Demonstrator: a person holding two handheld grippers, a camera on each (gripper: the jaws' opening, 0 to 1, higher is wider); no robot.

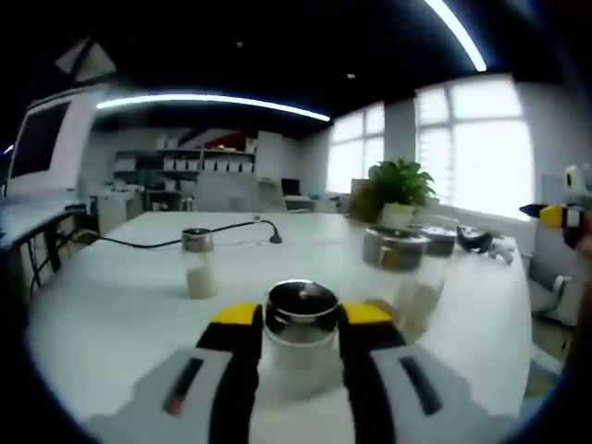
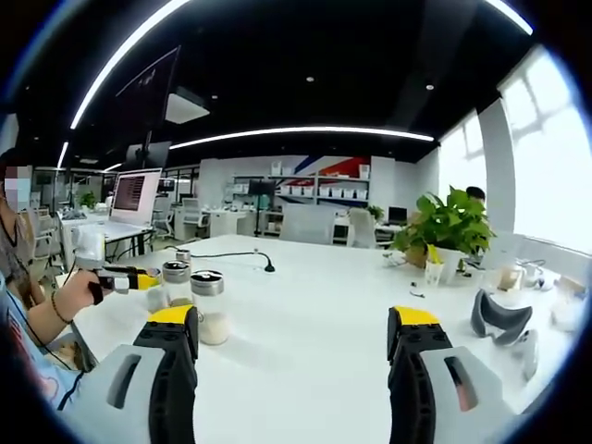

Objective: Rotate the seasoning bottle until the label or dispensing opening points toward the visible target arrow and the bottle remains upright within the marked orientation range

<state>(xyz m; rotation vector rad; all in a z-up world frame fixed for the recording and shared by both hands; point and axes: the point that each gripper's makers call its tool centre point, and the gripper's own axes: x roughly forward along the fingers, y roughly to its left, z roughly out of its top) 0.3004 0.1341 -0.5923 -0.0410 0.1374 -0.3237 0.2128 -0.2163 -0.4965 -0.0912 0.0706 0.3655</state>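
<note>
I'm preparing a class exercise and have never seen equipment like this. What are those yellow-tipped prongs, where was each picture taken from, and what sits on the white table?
No robot here: a person holds a two-jaw gripper in each hand, each carrying a fisheye camera looking along its jaws.

In the left gripper view, the left gripper has its jaws around a clear seasoning bottle with a metal cap, upright on the white table. Two more bottles stand behind it, blurred.

In the right gripper view, the right gripper is open and holds nothing. At left you see the person's hand with the other gripper.

Also present: a black cable, a potted plant, and a headset.
</note>
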